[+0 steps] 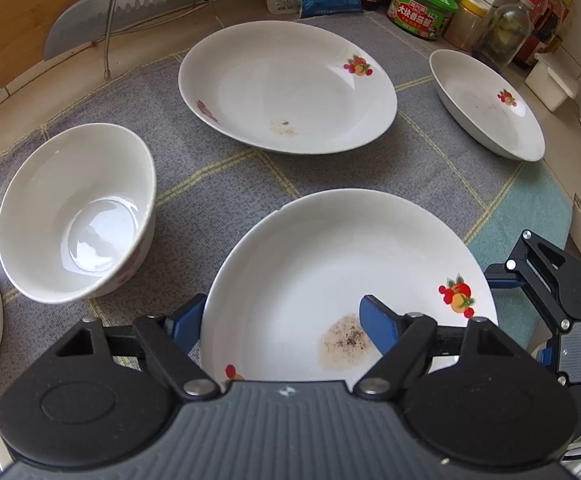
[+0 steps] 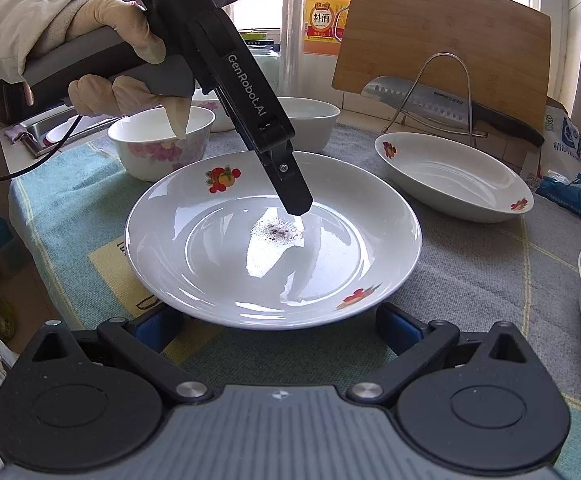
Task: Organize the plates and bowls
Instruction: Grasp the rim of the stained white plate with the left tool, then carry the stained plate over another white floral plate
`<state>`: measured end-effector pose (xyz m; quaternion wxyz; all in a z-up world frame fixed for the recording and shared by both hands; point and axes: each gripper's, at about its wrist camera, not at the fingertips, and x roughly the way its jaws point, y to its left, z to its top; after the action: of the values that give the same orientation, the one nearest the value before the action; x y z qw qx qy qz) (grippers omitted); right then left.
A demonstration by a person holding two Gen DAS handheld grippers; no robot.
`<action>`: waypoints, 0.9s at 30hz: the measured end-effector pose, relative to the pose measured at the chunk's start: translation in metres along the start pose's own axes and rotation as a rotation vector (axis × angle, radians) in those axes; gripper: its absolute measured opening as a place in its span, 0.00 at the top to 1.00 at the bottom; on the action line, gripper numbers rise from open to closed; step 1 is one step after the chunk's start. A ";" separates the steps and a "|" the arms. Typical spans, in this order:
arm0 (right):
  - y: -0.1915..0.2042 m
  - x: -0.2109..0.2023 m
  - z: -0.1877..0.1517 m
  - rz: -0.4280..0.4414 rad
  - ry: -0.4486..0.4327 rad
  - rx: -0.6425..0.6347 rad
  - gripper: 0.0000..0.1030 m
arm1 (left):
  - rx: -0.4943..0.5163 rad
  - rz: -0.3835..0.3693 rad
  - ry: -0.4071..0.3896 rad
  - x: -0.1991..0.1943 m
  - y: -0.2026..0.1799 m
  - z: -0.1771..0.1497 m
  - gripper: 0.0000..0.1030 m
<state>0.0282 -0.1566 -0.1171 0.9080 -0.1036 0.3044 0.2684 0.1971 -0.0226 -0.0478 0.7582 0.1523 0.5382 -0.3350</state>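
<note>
white plate (image 2: 218, 280) with red-orange fruit motif, grey-teal checked cloth (image 2: 470, 280)

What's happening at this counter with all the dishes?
A person in gloves is sorting dirty dishes with a hand-held gripper in each hand. The left gripper straddles the rim of the near plate, one finger inside, one outside, not yet clamped. The right gripper waits open at that plate's edge. Two more plates and a bowl sit untouched on the cloth.
</note>
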 end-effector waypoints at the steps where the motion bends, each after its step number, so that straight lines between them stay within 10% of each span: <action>1: 0.000 0.000 0.000 0.001 0.001 -0.001 0.00 | 0.013 -0.006 0.013 0.001 0.000 0.001 0.22; 27: 0.005 0.006 0.009 0.002 0.034 0.001 0.00 | 0.059 -0.149 0.155 0.013 0.013 0.021 0.21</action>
<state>0.0337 -0.1469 -0.1138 0.9025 -0.1075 0.3202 0.2671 0.2231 -0.0303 -0.0538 0.6823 0.1597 0.5951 -0.3934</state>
